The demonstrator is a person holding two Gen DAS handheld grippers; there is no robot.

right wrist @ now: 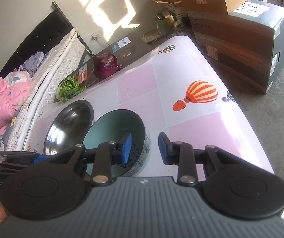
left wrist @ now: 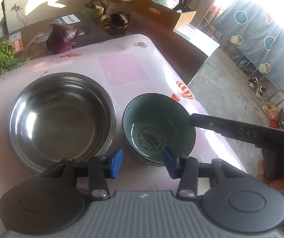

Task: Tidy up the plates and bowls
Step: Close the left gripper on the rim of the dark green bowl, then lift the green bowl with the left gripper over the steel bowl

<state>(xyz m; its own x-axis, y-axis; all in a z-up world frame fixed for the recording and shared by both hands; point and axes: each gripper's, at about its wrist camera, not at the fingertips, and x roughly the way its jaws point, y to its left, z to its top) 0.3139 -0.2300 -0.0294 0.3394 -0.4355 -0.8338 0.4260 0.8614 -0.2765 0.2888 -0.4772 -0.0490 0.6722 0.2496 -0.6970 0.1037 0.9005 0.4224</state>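
A ceramic bowl (left wrist: 157,127), teal inside with a dark emblem at the bottom, stands upright on the pink balloon-print table (left wrist: 122,69). It stands just right of a larger steel bowl (left wrist: 60,117). My left gripper (left wrist: 142,162) is open astride the ceramic bowl's near rim, one blue pad outside and one inside, with a wide gap. My right gripper (right wrist: 144,148) is open astride the same bowl's (right wrist: 118,127) right-hand wall, with its left pad inside. One of the right gripper's fingers (left wrist: 193,119) shows over the rim in the left wrist view. The steel bowl (right wrist: 68,127) is empty.
A red onion (left wrist: 62,39) and a leafy green (left wrist: 3,59) lie at the table's far edge by a flat Philips box (left wrist: 70,19). Cardboard boxes (right wrist: 241,39) stand on the floor beyond. The table's right edge (right wrist: 251,129) drops to concrete floor. A bed (right wrist: 13,99) lies left.
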